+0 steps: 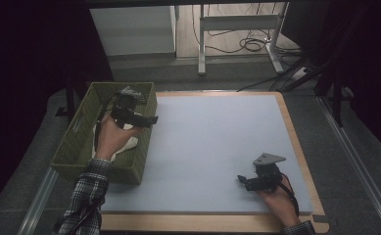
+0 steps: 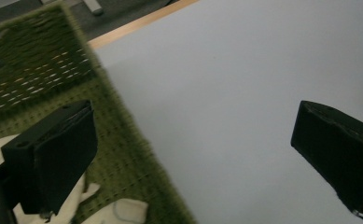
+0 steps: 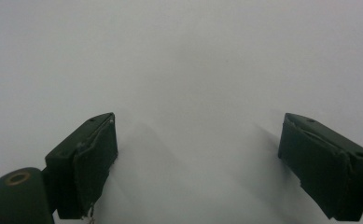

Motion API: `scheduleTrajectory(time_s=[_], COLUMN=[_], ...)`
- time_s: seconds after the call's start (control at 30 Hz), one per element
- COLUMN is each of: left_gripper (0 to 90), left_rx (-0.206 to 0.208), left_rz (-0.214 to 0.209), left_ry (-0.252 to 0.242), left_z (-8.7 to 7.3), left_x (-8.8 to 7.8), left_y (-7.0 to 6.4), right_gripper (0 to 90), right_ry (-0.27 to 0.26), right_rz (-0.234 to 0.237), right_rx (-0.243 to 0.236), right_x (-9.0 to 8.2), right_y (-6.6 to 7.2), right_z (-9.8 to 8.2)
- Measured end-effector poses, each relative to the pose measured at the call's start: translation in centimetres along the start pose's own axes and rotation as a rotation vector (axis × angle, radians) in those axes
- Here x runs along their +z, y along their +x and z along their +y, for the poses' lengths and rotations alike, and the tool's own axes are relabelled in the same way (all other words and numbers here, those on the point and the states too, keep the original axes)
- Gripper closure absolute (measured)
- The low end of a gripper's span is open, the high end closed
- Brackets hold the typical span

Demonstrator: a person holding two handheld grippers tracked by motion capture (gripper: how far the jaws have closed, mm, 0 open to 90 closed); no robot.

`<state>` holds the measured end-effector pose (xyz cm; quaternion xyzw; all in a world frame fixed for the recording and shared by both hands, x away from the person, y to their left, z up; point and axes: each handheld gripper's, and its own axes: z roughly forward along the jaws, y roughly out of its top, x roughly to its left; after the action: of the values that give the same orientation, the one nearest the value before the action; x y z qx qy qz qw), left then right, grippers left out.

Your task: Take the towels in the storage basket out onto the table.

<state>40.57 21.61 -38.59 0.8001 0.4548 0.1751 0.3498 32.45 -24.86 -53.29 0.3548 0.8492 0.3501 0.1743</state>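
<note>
**Left gripper over the basket, right gripper idle on the mat**

At far left, your green woven basket (image 1: 80,142) sits at the left edge of the table, its right wall overlapping the pale blue mat (image 1: 212,147). Inside it lies a white cloth (image 1: 129,143), bunched against the near right part of the floor; the left gripper view shows its folds low in the basket, below the near jaw.

Your left gripper (image 1: 146,119) is held above the basket's right wall, jaws pointing right toward the mat. Its jaws stand spread wide, with nothing between them; one hangs over the basket's inside, the other over the mat.

Moving right, the mat is bare across the middle.

At near right, your right gripper (image 1: 242,180) rests low on the mat, pointing left. Its jaws are spread apart too, holding nothing, well apart from the basket and the cloth.
</note>
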Motion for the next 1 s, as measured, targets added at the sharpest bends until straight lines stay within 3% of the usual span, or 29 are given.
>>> scheduleTrajectory(time_s=[0.33, 0.5, 0.63, 0.73, 0.77, 1.0], left_gripper=[1.1, 1.0, 1.1, 1.4, 1.5, 1.6], left_rx=[-0.079, -0.109, -0.115, -0.146, -0.163, -0.229], left_rz=[0.085, 0.103, 0.124, 0.130, 0.134, 0.126], left_ry=[0.044, 0.075, 0.124, 0.159, 0.192, 0.314], left_z=[-2.3, -3.3, -4.5, -5.5, -6.1, -7.2], left_x=[0.4, 1.4, 2.4, 3.2, 3.7, 5.2], left_y=[5.5, 7.1, 8.3, 9.3, 10.0, 11.5], right_gripper=[12.0, 12.0, 12.0, 11.9, 12.0, 12.0], right_ry=[0.000, 0.000, 0.000, 0.000, 0.000, -0.001], right_rz=[0.000, 0.000, 0.000, 0.000, 0.000, 0.001], right_rx=[0.000, 0.000, 0.000, 0.000, 0.000, 0.000], right_x=[0.0, 0.0, 0.0, 0.0, 0.0, 0.0], right_y=[0.0, 0.0, 0.0, 0.0, 0.0, 0.0], right_z=[0.0, 0.0, 0.0, 0.0, 0.0, 0.0])
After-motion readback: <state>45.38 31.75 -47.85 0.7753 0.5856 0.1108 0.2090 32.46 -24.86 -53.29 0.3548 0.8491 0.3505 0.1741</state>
